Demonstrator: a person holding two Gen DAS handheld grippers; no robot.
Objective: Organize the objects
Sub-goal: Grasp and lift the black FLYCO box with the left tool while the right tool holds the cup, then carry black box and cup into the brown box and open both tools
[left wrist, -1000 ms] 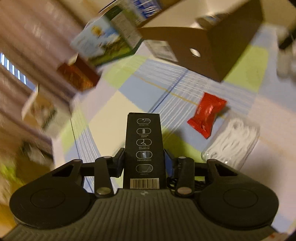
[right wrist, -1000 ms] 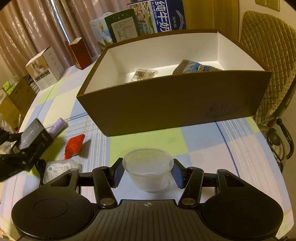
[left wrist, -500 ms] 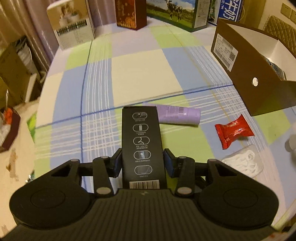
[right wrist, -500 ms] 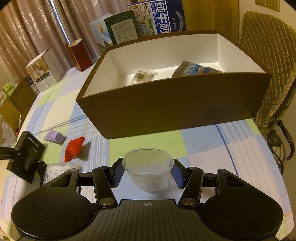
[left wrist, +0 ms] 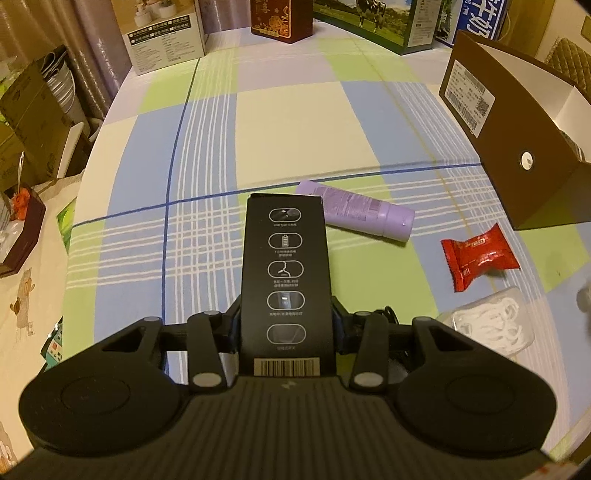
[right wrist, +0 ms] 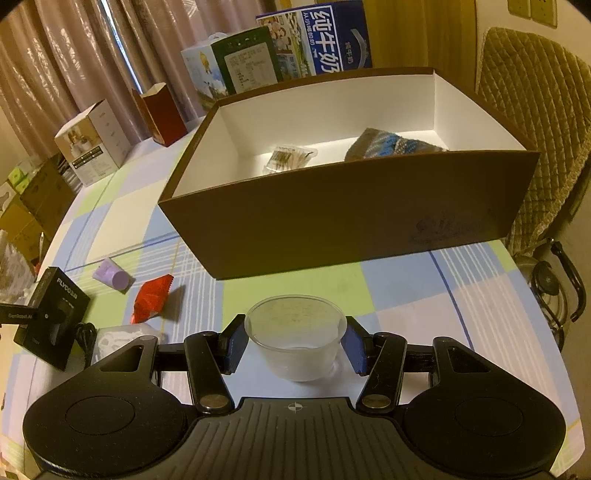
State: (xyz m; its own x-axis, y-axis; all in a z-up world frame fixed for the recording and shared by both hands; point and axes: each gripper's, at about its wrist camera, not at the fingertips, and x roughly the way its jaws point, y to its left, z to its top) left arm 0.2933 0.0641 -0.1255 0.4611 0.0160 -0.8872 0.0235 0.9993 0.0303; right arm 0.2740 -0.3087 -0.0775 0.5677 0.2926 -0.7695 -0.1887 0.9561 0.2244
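Note:
My left gripper (left wrist: 284, 325) is shut on a long black product box (left wrist: 286, 277), held above the checked tablecloth; the right wrist view shows that box (right wrist: 55, 314) at the far left. Beyond it lie a purple tube (left wrist: 362, 214), a red snack packet (left wrist: 478, 256) and a clear bag of white bits (left wrist: 487, 325). My right gripper (right wrist: 295, 343) is shut on a clear plastic cup (right wrist: 295, 339), just in front of the open brown cardboard box (right wrist: 351, 221). A small clear packet (right wrist: 290, 157) and a blue patterned pouch (right wrist: 391, 144) lie inside that box.
Several cartons stand along the table's far edge, among them a white one (left wrist: 166, 33), a dark red one (left wrist: 280, 18) and a milk carton (right wrist: 317, 40). A quilted chair (right wrist: 535, 110) stands right of the table. The table's rounded left edge (left wrist: 85, 177) drops to floor clutter.
My left gripper has swung left with the black box, away from the brown box, and now points across the table past the purple tube. The right gripper and cup have hardly moved.

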